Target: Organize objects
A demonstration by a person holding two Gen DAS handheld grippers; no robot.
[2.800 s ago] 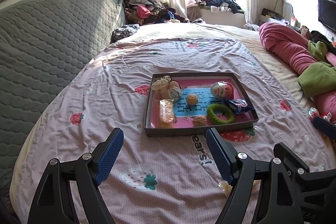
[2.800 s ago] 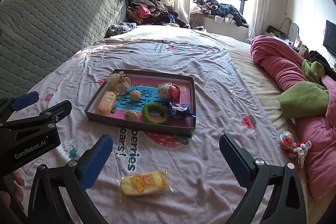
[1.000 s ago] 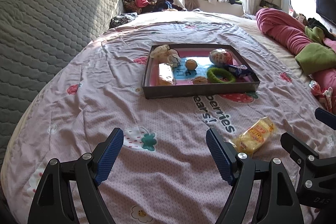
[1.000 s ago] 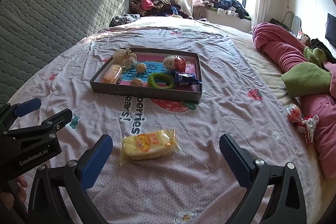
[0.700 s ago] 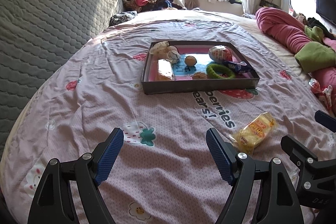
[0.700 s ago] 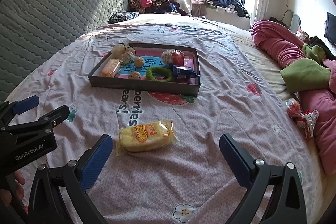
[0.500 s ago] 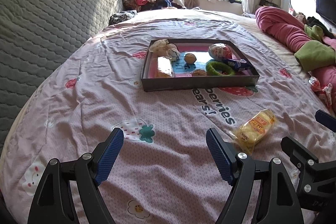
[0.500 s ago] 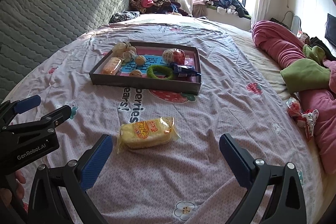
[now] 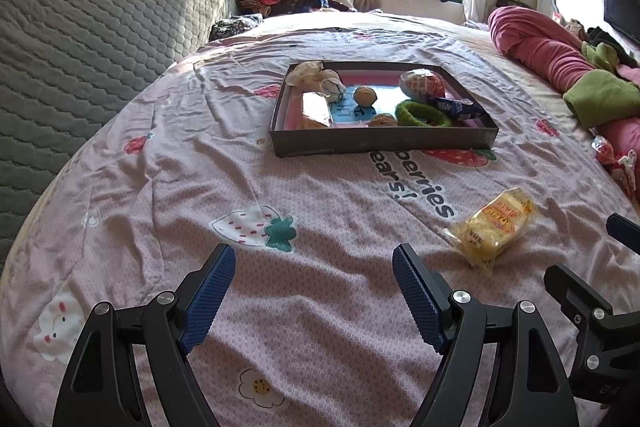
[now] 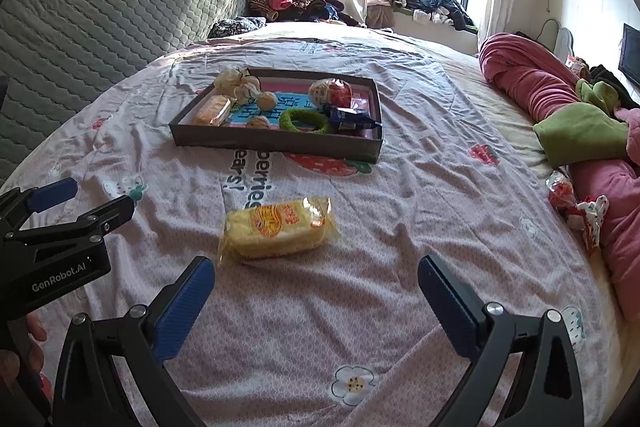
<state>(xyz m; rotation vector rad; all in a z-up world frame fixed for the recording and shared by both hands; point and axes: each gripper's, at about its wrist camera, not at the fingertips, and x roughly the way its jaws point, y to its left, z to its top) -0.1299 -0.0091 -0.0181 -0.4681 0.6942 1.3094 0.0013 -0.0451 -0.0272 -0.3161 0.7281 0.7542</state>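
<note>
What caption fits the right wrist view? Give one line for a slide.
Open right gripper above a yellow snack packet on the pink bedspread, the filled tray beyond it.

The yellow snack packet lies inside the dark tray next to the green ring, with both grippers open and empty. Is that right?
Not quite. The yellow snack packet lies on the pink bedspread, outside the dark tray and nearer the cameras; the right wrist view shows it just ahead of the right gripper. The green ring is in the tray, and both the right gripper and the left gripper are open and empty.
</note>
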